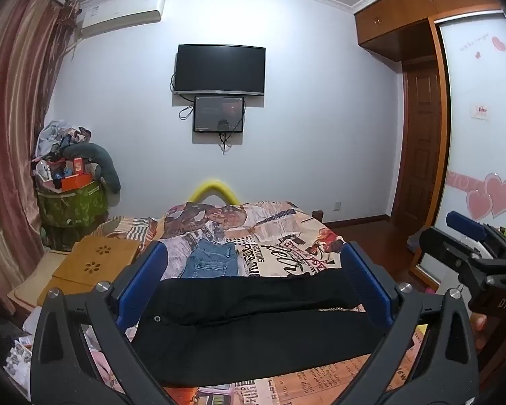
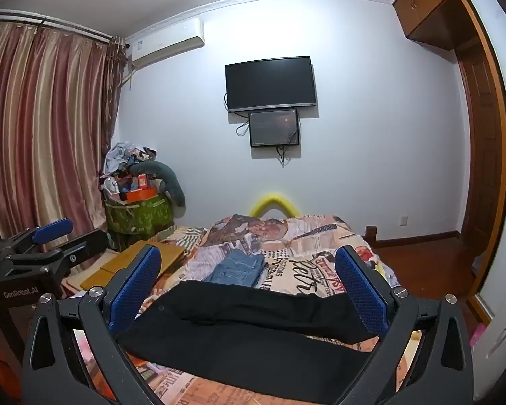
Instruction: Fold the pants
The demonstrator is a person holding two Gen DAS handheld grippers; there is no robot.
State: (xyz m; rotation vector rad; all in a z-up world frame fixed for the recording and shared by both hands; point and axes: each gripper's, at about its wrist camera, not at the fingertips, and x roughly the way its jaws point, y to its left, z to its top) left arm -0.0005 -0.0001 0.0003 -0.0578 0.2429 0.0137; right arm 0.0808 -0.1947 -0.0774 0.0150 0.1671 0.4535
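Observation:
Black pants (image 1: 253, 324) lie flat across the near end of the bed, legs side by side, waist button at the left; the right wrist view shows the black pants (image 2: 253, 330) too. My left gripper (image 1: 253, 266) hangs above them, wide open, blue pads (image 1: 141, 283) apart, nothing between them. My right gripper (image 2: 248, 266) is likewise wide open over the pants and grips nothing. The right gripper (image 1: 472, 249) also appears at the right edge of the left wrist view. The left gripper (image 2: 60, 236) shows at the left of the right wrist view.
Folded blue jeans (image 1: 212, 260) lie farther up the bed on a printed bedspread (image 1: 286, 236). A wooden lap tray (image 1: 97, 260) sits at the bed's left. A piled green basket (image 1: 71, 199) and curtains (image 1: 13, 135) stand left; a wardrobe (image 1: 472, 118) stands right.

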